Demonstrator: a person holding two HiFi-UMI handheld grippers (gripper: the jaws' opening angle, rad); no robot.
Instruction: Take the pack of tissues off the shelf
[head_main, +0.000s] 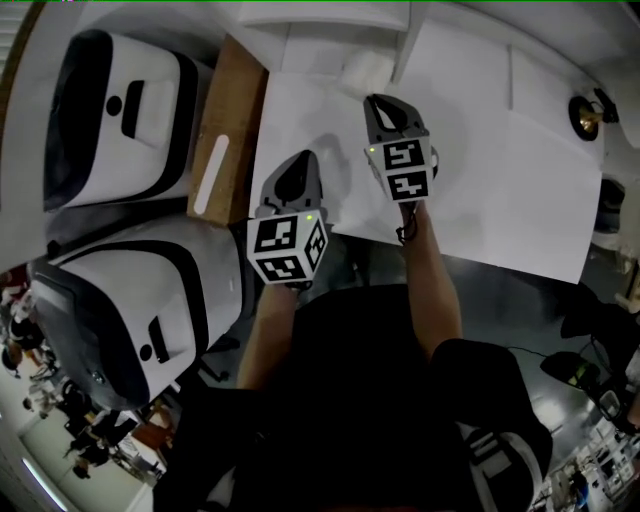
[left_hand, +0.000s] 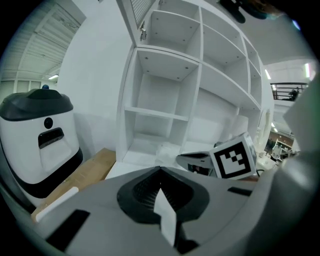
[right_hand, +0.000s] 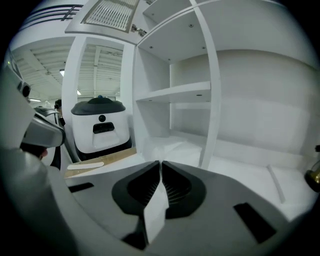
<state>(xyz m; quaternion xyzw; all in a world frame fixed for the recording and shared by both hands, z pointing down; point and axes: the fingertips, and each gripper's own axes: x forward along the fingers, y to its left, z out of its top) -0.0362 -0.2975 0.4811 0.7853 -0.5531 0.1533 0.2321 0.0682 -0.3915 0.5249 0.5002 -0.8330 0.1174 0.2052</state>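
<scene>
The pack of tissues (head_main: 365, 68) is a soft white bundle lying on the bottom board of the white shelf unit (head_main: 300, 120). It also shows low in the shelf in the left gripper view (left_hand: 167, 149) and the right gripper view (right_hand: 167, 145). My right gripper (head_main: 378, 100) hovers just in front of the pack, apart from it, its jaws shut (right_hand: 160, 163) with nothing between them. My left gripper (head_main: 300, 158) is lower and to the left, farther from the pack, and is also shut (left_hand: 160, 169) and holds nothing.
Two white-and-black machines (head_main: 120, 110) (head_main: 130, 310) stand at the left. Between them and the shelf lies a brown board (head_main: 225, 130) with a white strip (head_main: 212, 175) on it. A brass object (head_main: 585, 115) sits at the far right of the shelf.
</scene>
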